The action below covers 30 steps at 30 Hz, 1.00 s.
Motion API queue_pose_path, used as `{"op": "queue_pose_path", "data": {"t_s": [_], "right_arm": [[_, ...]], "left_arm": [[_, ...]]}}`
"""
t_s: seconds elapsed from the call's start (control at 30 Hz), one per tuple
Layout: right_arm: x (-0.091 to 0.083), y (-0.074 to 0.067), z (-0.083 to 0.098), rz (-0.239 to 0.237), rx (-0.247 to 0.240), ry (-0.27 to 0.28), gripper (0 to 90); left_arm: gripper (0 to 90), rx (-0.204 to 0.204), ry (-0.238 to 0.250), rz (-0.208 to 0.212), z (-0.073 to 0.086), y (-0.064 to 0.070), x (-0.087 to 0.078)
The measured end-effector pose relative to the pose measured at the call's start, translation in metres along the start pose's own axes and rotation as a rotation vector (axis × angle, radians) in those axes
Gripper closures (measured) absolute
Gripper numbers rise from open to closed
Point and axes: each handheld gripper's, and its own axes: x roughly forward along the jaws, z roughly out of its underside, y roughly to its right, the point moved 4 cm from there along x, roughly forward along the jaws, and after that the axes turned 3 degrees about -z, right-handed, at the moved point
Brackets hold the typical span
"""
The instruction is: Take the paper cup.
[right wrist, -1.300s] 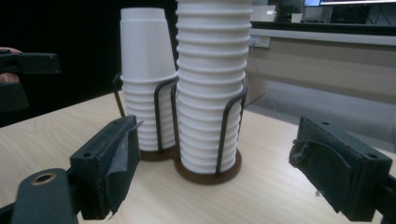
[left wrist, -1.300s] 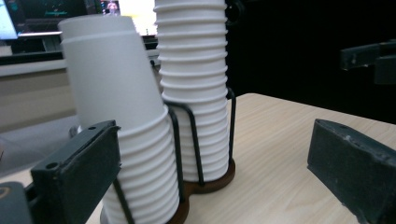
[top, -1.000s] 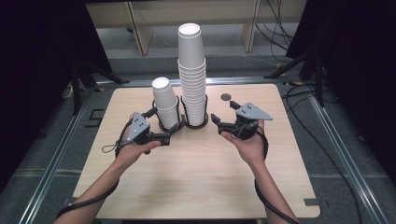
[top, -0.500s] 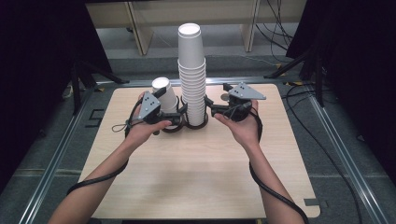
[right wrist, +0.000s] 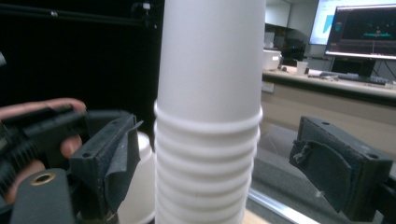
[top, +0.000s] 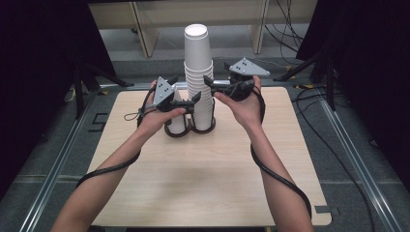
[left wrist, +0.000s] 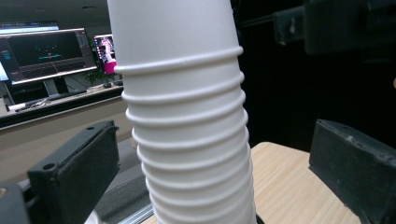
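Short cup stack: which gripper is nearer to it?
Left. The left gripper sits right above the short cup stack, jaws open around the lower tall cup stack. The right gripper is higher, across the tall stack, jaws open around it.

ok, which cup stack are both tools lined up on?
The tall stack, on the right of the black holder. Both tools' jaws straddle it, open. The short stack sits beside it, under the left tool.

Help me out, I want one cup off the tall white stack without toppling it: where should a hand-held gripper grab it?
Probably the top cup of the tall stack, on its bare wall above the ridged rims, jaws level from the side. That cup stands free above the nested rims, so it could lift straight up; gripping lower would likely catch several.
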Motion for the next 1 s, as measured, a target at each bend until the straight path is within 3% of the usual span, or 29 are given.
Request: {"op": "queue_pose_path", "data": {"t_s": [0.2,0.33,0.73,1.0], "right_arm": [[0.02,0.003,-0.025,-0.009,-0.01,-0.005,14.9],[0.032,0.005,-0.033,-0.016,0.004,-0.012,14.9],[0.066,0.007,-0.043,-0.032,0.016,-0.051,14.9],[0.074,0.006,-0.043,-0.03,0.016,-0.055,15.7]], "left_arm": [[1.0,-0.004,-0.009,-0.011,-0.007,-0.002,0.014],[1.0,-0.014,-0.011,-0.019,-0.009,-0.003,0.021],[1.3,-0.016,-0.023,-0.034,-0.01,-0.007,0.033],[5.9,-0.023,-0.019,-0.048,-0.011,-0.007,0.037]]}}
